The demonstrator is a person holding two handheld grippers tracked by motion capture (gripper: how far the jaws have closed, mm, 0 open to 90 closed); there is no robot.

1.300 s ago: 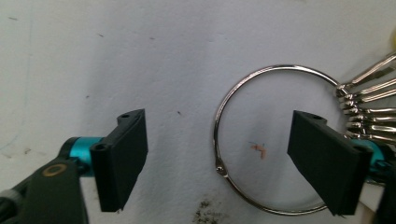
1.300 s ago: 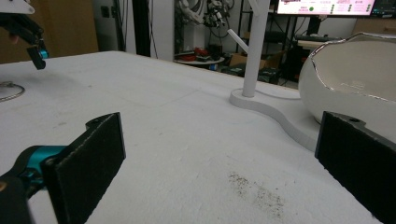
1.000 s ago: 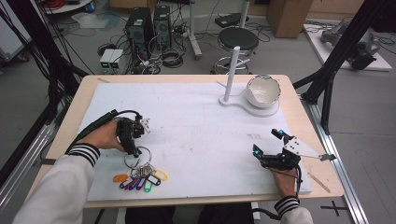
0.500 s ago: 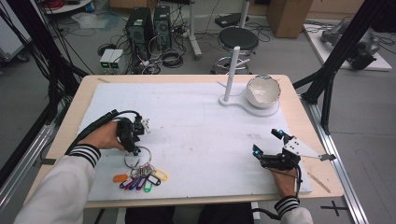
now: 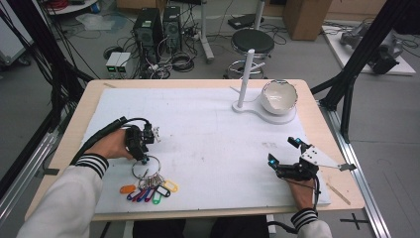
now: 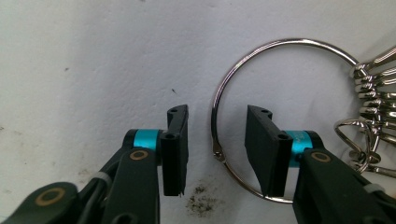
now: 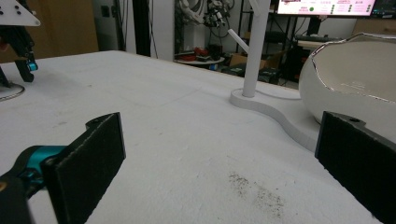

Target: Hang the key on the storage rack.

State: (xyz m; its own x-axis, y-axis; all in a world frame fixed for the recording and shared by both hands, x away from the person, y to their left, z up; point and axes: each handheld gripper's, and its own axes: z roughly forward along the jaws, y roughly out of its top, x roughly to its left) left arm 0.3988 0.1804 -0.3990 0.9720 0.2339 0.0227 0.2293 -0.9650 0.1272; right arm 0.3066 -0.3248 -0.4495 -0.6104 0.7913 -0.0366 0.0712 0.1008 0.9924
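Note:
A large metal key ring [image 5: 159, 166] lies on the white mat near the front left, with keys and coloured tags [image 5: 148, 191] bunched at its near side. My left gripper [image 5: 143, 158] points down at the ring's far edge. In the left gripper view the ring's wire [image 6: 280, 43] runs between the two black pads [image 6: 177, 140] of the left gripper [image 6: 217, 116]. The jaws have just been closing, and a gap still shows on each side of the wire. My right gripper [image 5: 283, 150] rests at the front right, jaws wide apart with nothing between them [image 7: 224, 135].
A white stand with an upright post [image 5: 246, 74] and a white bowl [image 5: 280, 96] sits at the back right of the mat; the bowl [image 7: 355, 79] also shows ahead in the right gripper view. Dark specks [image 7: 254, 191] mark the mat. The wooden table edge [image 5: 341, 193] runs close to the right hand.
The left gripper's jaws look slightly narrower over the key ring's edge. Both hands and the ring have kept their places.

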